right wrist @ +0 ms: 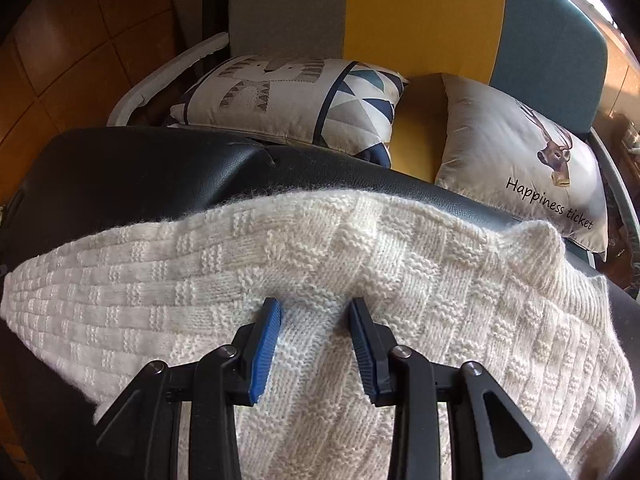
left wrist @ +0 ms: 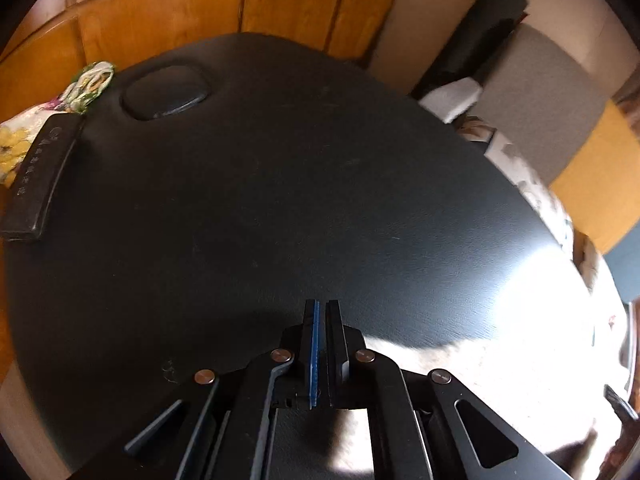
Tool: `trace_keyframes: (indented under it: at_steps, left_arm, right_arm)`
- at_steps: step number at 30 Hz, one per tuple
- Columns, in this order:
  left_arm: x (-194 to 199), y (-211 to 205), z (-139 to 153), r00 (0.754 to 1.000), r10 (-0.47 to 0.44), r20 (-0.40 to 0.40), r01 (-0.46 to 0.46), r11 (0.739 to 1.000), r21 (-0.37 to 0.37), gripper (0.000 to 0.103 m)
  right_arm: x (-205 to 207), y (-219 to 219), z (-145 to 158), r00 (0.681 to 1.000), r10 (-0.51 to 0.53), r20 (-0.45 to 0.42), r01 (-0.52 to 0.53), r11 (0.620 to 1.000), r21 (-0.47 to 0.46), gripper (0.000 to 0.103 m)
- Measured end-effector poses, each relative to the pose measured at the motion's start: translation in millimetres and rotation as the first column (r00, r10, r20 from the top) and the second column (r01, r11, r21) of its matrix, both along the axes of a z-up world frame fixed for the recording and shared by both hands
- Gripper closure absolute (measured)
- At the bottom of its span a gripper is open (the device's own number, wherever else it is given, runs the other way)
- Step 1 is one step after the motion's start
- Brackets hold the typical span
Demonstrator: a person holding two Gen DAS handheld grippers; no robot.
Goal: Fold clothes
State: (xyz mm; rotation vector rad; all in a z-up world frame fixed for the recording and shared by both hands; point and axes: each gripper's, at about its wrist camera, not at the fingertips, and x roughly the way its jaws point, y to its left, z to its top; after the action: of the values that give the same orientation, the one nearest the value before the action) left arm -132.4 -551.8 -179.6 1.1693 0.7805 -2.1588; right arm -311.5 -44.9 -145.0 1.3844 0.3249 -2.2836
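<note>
Left wrist view: left gripper has its 2 fingers pressed together, nothing between them; it hovers low over the black padded table, aimed across the bare half toward the oval recess; a black case and floral cloth sit at the far left edge; the sweater shows only as a blown-out white patch at lower right, beside and partly under the gripper body; no fold detail readable here.

Right wrist view: right gripper has its fingers spread apart, tips down on the cream knit sweater, a raised ridge of knit sitting between the 2 blue pads; not yet pinched. The sweater lies spread on the table, its far edge running near the table's far rim; a corner humps up at right; 2 printed cushions sit on the sofa behind.

Progress, my read: early; garment looks laid out, no clear completed fold visible; remaining: close on the ridge, lift, fold over, flatten the humped corner.
</note>
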Motion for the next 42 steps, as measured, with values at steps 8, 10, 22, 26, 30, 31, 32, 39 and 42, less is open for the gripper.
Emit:
trace_keyframes:
  at_steps: [8,10,22,26,30,31,32,39,42]
  left_arm:
    - [43,11,7,0.997,-0.075,-0.036,0.078,0.992,0.1,0.094]
    - [56,5,6,0.997,-0.064,-0.032,0.068,0.99,0.127,0.083]
    - [55,24,1,0.988,-0.147,-0.052,0.155,0.963,0.221,0.052]
    - [41,47,4,0.979,-0.204,0.031,0.2,0.976,0.086,0.063]
    - [40,54,7,0.982,-0.183,0.037,0.181,0.983,0.044,0.094]
    - [41,51,11,0.986,-0.162,0.026,0.161,0.986,0.028,0.098]
    - [41,48,15,0.99,-0.138,0.012,0.138,0.99,0.01,0.1]
    - [24,31,20,0.995,-0.063,0.074,0.072,0.99,-0.119,0.103]
    - [14,29,8,0.987,-0.066,0.147,0.086,0.987,-0.138,0.103]
  right_arm:
    - [4,1,10,1.0,0.003,0.009,-0.003,1.0,-0.024,0.067]
    - [23,2,20,0.998,0.056,-0.004,-0.056,0.994,-0.089,0.066]
    - [114,5,-3,0.976,0.208,0.064,-0.196,0.97,-0.146,0.066]
    - [115,15,-6,0.981,0.177,0.073,-0.164,0.974,-0.158,0.066]
    - [115,21,-8,0.985,0.159,0.066,-0.147,0.977,-0.154,0.066]
    - [114,22,-7,0.986,0.154,0.067,-0.142,0.977,-0.159,0.066]
    - [113,22,-7,0.986,0.154,0.068,-0.142,0.977,-0.161,0.066]
    - [111,19,-17,0.986,0.154,0.066,-0.142,0.977,-0.156,0.066]
    - [115,17,-19,0.988,0.146,0.041,-0.138,0.98,-0.144,0.065]
